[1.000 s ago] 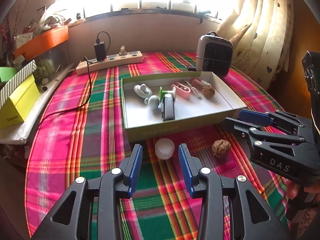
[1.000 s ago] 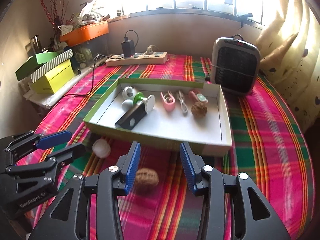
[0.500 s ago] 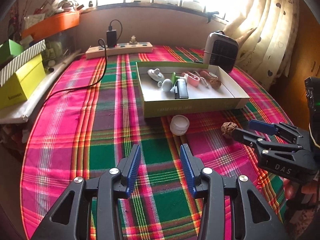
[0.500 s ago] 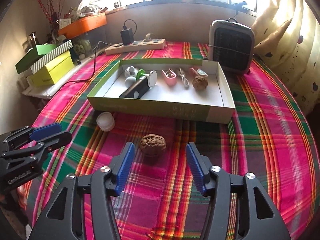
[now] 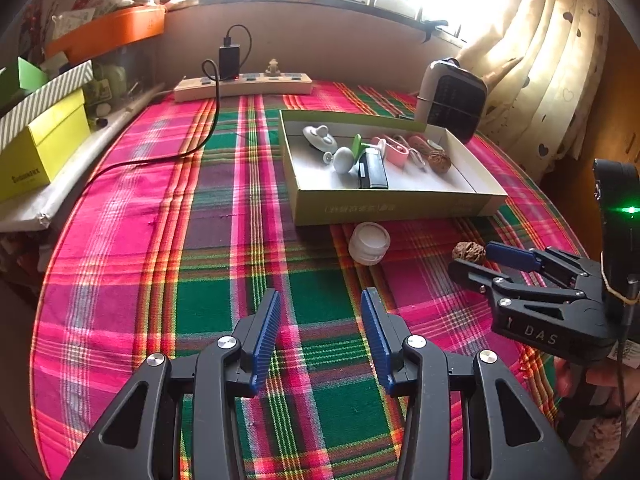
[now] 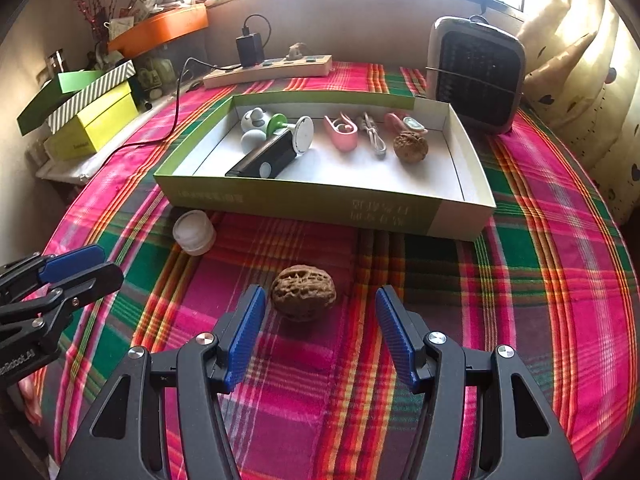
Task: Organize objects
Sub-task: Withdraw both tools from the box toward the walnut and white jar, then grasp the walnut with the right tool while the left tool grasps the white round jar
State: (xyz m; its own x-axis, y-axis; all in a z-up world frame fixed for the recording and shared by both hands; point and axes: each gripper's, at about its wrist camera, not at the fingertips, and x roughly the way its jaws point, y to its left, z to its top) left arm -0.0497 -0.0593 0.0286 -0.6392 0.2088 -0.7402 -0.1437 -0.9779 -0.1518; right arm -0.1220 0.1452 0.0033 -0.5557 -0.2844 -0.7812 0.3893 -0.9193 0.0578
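A loose walnut (image 6: 303,292) lies on the plaid cloth, right at the tips of my right gripper (image 6: 320,294). That gripper is open, and its blue pads stand apart from the shell on both sides. A small white jar (image 5: 369,243) sits ahead of my left gripper (image 5: 318,300), which is open over bare cloth with nothing between its fingers. Behind both stands a shallow green-sided box (image 6: 304,200) holding a second walnut (image 6: 410,147), a pink clip (image 6: 342,132), a white cable (image 6: 374,136), a black device (image 6: 264,156) and other small things.
A grey heater (image 6: 476,76) stands behind the box at the right. A power strip (image 6: 272,68) with a charger lies along the back wall. Stacked yellow and green boxes (image 6: 96,120) sit on a ledge at the left. A curtain (image 5: 552,60) hangs at the right.
Both grippers opened wider and sank. The left one drew back from the white jar, which had been between its tips. The walnut now sits at the right gripper's tips.
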